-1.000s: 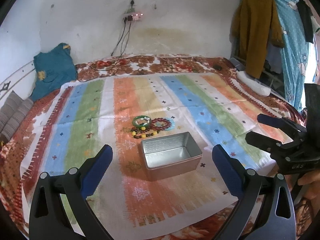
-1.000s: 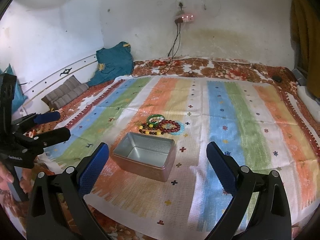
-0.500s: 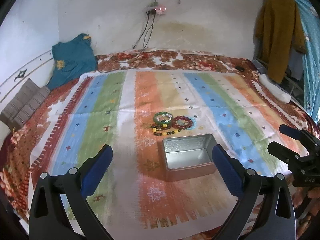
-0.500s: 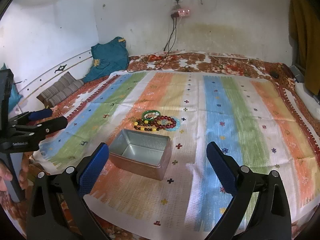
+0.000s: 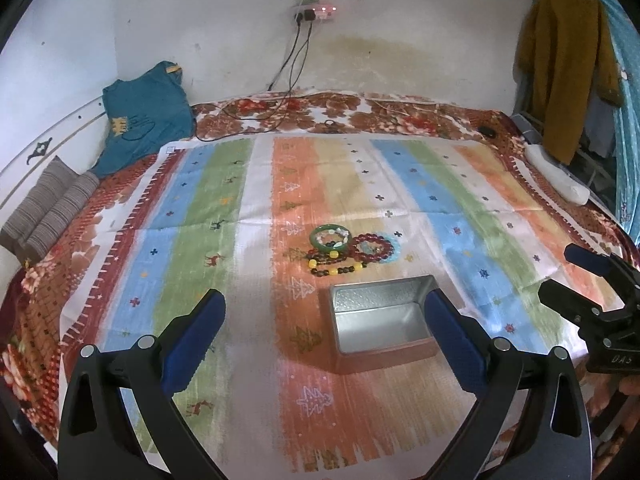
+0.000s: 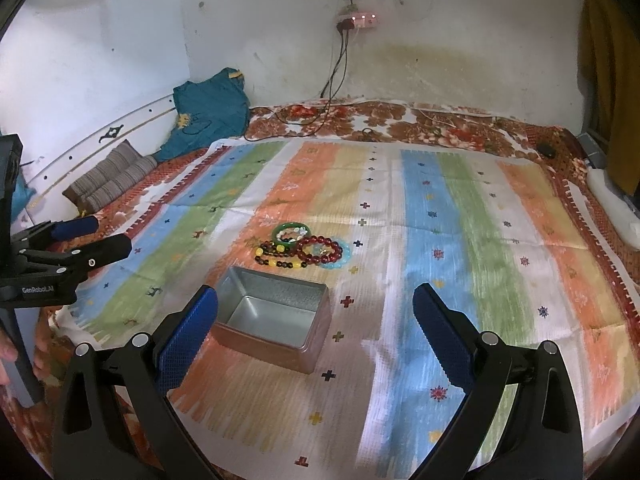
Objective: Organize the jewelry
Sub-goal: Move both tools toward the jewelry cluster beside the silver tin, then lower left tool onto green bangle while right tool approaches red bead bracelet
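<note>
An open, empty metal tin (image 5: 380, 322) (image 6: 272, 316) stands on the striped cloth. Just beyond it lies a heap of bracelets: a green bangle (image 5: 331, 237) (image 6: 291, 233), a dark red bead bracelet (image 5: 372, 247) (image 6: 320, 250), a light blue one under it, and a dark and yellow bead string (image 5: 336, 267) (image 6: 280, 260). My left gripper (image 5: 324, 320) is open and empty, above the cloth in front of the tin. My right gripper (image 6: 316, 316) is open and empty, right of the tin. Each gripper shows in the other's view, the right (image 5: 592, 280) and the left (image 6: 72, 244).
The striped cloth (image 5: 200, 240) covers a floral bedspread (image 5: 360, 116). A teal garment (image 5: 144, 120) and a striped roll (image 5: 48, 204) lie at the back left. Cables (image 5: 288, 92) hang from a wall socket. Clothes (image 5: 560, 60) hang at the right, above a white roll (image 5: 556, 176).
Both views have shifted: the tin and bracelets now sit further right in the left wrist view, and the right gripper has slid to its edge. Both grippers stayed open.
</note>
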